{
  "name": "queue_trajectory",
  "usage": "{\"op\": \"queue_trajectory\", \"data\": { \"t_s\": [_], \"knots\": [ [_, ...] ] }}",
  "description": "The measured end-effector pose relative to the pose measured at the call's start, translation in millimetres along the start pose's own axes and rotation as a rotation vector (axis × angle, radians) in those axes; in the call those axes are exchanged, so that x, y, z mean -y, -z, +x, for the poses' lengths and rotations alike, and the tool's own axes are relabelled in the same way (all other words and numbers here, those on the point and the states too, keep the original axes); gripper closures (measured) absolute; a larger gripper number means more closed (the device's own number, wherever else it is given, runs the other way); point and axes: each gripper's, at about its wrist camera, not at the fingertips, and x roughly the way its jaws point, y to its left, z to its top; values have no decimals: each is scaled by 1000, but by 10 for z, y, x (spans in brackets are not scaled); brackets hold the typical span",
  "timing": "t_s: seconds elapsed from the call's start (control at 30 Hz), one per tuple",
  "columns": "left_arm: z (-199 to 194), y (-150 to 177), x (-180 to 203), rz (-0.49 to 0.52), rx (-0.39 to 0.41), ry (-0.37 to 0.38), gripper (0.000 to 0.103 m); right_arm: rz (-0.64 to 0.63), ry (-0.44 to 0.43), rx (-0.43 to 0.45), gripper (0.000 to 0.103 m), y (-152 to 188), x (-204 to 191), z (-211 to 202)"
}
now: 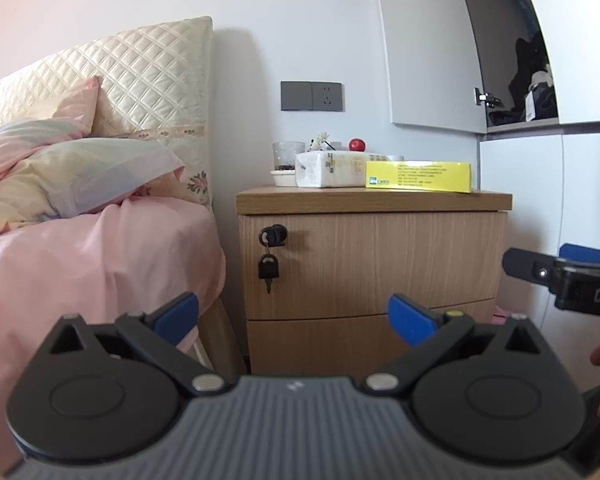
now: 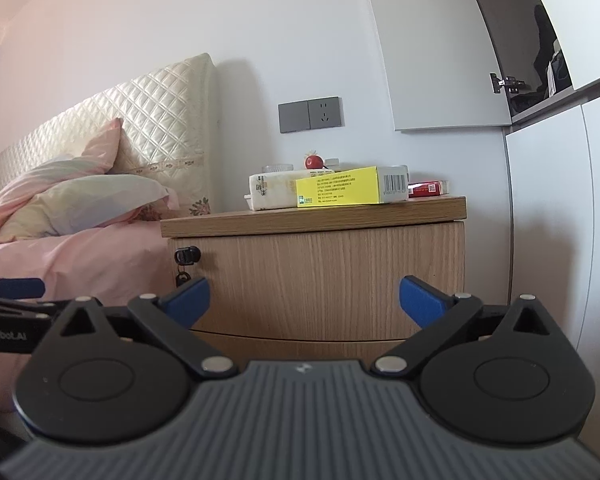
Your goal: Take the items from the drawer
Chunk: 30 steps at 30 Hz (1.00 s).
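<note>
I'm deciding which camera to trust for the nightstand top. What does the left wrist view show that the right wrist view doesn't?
Only the left wrist view shows the glass cup and padlock whole. Only the right wrist view shows the red box. Both show the closed nightstand, yellow box, tissue pack, and an open left gripper and right gripper.

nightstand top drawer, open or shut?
Shut: the top drawer front sits flush under the nightstand top, with its key hanging in the lock.
</note>
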Motion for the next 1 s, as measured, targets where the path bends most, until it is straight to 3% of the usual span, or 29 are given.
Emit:
{"op": "queue_trajectory", "data": {
  "t_s": [0.4,1.0],
  "knots": [
    [9,31,49,36,-16,7,0,-17,5,-12,0,19,-42,0],
    [15,28,10,14,-21,1,0,-9,10,-11,0,23,-11,0]
  ]
}}
